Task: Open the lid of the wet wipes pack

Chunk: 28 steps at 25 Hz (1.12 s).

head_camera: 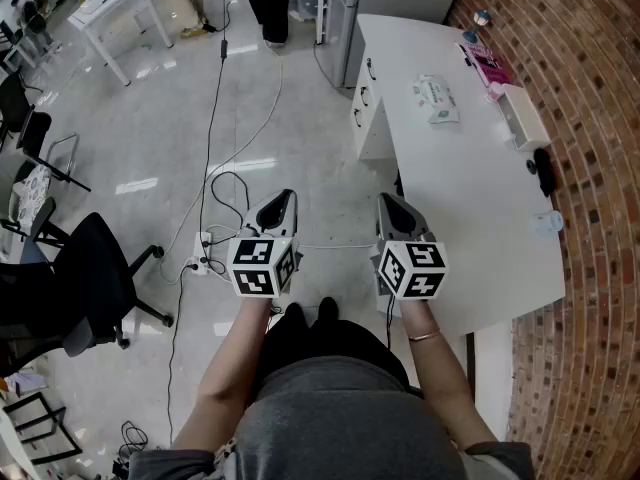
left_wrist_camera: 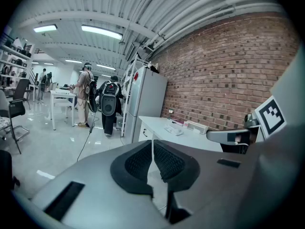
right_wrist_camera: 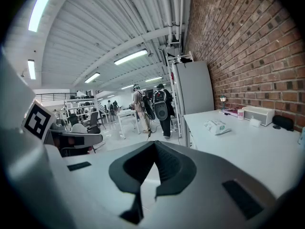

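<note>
Left gripper [head_camera: 283,200] and right gripper [head_camera: 392,203], jaws together, empty, beside near-left edge of desk [head_camera: 470,198]; wet wipes pack [head_camera: 436,99] toward far end; white box [head_camera: 524,116] along wall-side edge.

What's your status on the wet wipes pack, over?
Left gripper, right gripper: shut, empty. Wet wipes pack untouched on the white desk, well ahead of both. Nothing on the desk between.

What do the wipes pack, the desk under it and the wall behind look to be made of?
Wet wipes pack: soft plastic film, likely; it looks puffy and creased. Desk: smooth white laminate or painted board, with an even, faint sheen. Wall: bare red brick, mortar lines visible.
</note>
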Each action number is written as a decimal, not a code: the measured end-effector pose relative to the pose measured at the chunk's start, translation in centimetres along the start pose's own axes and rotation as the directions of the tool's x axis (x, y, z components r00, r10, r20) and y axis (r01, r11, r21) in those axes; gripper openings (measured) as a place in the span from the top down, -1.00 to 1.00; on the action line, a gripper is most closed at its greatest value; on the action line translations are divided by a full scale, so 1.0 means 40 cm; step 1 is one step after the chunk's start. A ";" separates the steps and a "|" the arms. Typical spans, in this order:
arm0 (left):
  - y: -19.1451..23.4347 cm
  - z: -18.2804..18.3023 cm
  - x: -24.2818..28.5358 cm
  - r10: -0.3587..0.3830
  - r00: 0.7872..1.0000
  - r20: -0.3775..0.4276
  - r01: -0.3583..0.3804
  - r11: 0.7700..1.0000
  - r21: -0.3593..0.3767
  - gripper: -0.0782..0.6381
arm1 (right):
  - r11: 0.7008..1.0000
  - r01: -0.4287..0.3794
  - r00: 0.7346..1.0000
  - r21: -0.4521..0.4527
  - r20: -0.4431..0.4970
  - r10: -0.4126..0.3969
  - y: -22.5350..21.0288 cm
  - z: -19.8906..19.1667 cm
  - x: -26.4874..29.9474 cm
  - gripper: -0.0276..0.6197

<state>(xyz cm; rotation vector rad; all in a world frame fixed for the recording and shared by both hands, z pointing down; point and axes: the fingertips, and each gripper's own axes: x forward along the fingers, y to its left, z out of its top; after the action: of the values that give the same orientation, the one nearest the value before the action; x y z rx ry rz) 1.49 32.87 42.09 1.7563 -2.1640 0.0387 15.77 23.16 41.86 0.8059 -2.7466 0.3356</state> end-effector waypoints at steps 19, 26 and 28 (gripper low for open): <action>-0.013 0.007 0.008 0.042 0.999 0.028 -0.043 0.999 0.011 0.69 | 0.999 -0.032 0.999 0.024 0.008 0.032 -0.054 0.004 -0.004 0.90; -0.025 0.017 0.015 0.046 0.998 0.041 -0.047 0.999 0.020 0.60 | 0.998 -0.018 1.000 0.058 0.010 0.017 -0.095 0.014 -0.005 0.67; -0.032 0.016 0.022 0.040 0.998 0.038 -0.041 0.999 0.021 0.54 | 0.998 -0.016 1.000 0.065 0.008 0.015 -0.102 0.013 -0.003 0.66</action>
<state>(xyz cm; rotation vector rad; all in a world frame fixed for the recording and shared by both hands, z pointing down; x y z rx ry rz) 2.40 31.60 41.48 1.7387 -2.2338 0.0394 18.03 19.72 41.91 0.8037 -2.7633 0.4275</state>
